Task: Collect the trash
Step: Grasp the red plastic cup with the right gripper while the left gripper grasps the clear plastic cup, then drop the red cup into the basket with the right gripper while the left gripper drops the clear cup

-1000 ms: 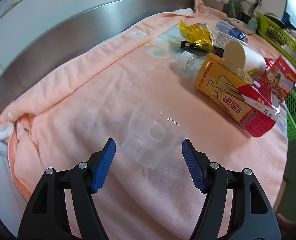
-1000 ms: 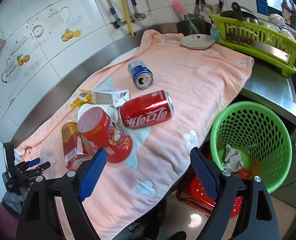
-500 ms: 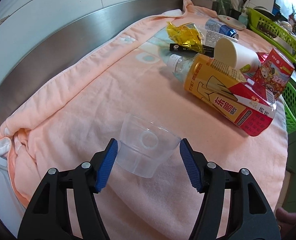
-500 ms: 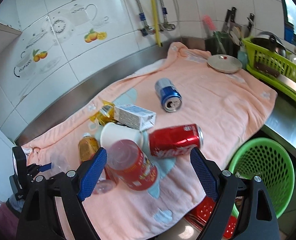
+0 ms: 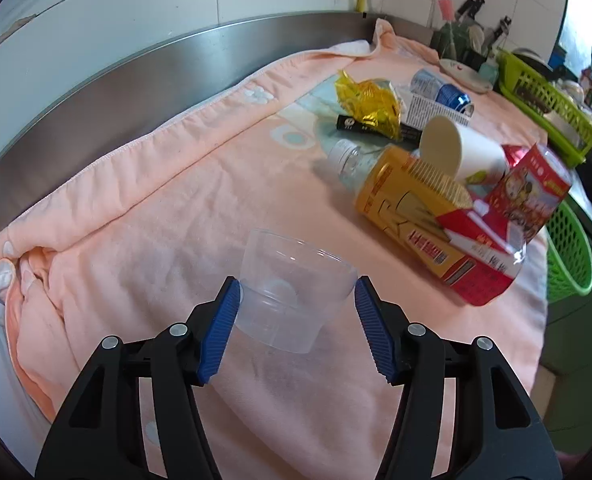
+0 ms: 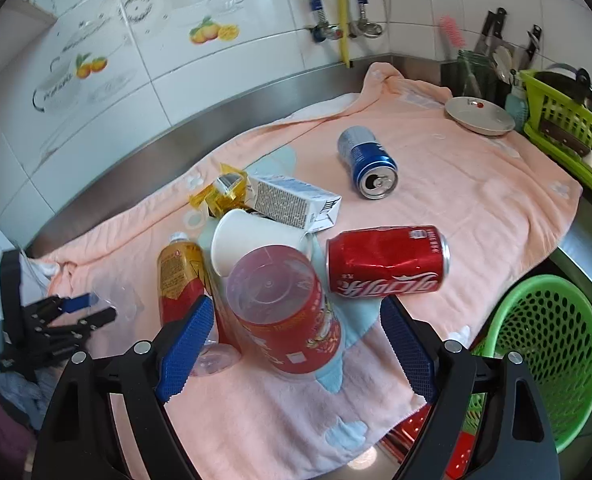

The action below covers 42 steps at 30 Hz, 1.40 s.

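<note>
A clear plastic cup (image 5: 291,292) lies on its side on the pink towel (image 5: 155,208). My left gripper (image 5: 296,288) has its jaws closing around it, and both blue pads touch the cup's sides. The right wrist view also shows this gripper (image 6: 91,308) at the far left. My right gripper (image 6: 296,332) hangs open over a red snack canister (image 6: 291,312) with a clear lid, its pads well off it. Around the canister lie a yellow-red tea bottle (image 5: 428,216), a white paper cup (image 6: 251,240), a red cola can (image 6: 388,260), a blue can (image 6: 368,164), a carton (image 6: 291,200) and a gold wrapper (image 5: 368,104).
A green basket (image 6: 544,352) with crumpled trash stands below the counter's front right edge. A small dish (image 6: 480,116) and a green dish rack (image 6: 568,120) sit at the far right. A steel backsplash and tiled wall run behind the towel.
My left jaws have narrowed onto the clear cup. My right gripper has shifted left along the counter and rolled, so the basket now sits further right in its view.
</note>
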Each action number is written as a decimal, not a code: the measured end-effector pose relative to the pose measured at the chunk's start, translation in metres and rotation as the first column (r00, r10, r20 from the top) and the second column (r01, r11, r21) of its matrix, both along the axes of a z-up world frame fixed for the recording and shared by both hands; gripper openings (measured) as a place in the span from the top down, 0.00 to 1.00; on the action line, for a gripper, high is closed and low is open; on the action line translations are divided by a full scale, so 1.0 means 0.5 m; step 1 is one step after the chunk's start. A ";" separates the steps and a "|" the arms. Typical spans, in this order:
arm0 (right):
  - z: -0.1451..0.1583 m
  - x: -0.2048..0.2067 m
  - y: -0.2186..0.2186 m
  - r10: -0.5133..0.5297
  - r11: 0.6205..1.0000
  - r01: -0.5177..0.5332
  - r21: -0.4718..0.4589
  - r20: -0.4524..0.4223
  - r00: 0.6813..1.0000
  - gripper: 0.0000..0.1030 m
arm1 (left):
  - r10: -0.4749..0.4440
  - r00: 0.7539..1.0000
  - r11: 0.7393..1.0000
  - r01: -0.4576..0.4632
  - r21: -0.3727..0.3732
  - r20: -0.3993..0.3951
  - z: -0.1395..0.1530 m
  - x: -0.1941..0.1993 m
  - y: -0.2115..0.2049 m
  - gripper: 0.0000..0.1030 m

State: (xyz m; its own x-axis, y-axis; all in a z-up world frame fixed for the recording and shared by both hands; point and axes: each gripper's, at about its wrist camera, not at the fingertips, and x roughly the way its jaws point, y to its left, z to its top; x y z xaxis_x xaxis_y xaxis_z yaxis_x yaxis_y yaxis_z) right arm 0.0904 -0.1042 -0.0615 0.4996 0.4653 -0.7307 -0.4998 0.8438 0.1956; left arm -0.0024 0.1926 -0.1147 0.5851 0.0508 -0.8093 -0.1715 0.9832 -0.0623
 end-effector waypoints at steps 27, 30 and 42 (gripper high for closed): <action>-0.075 0.020 0.077 0.037 0.994 -0.035 -0.099 0.017 0.999 0.40 | -0.028 0.998 0.999 0.029 0.023 -0.048 -0.020 0.034 -0.009 0.32; -0.061 0.015 0.071 0.032 0.995 -0.030 -0.092 0.027 0.999 0.40 | -0.036 0.998 0.999 0.037 0.035 -0.051 -0.023 0.036 -0.013 0.37; 0.004 -0.010 -0.035 -0.060 0.997 0.062 -0.037 0.056 0.997 0.40 | -0.008 1.000 1.000 0.008 0.004 -0.028 -0.011 0.030 -0.004 0.47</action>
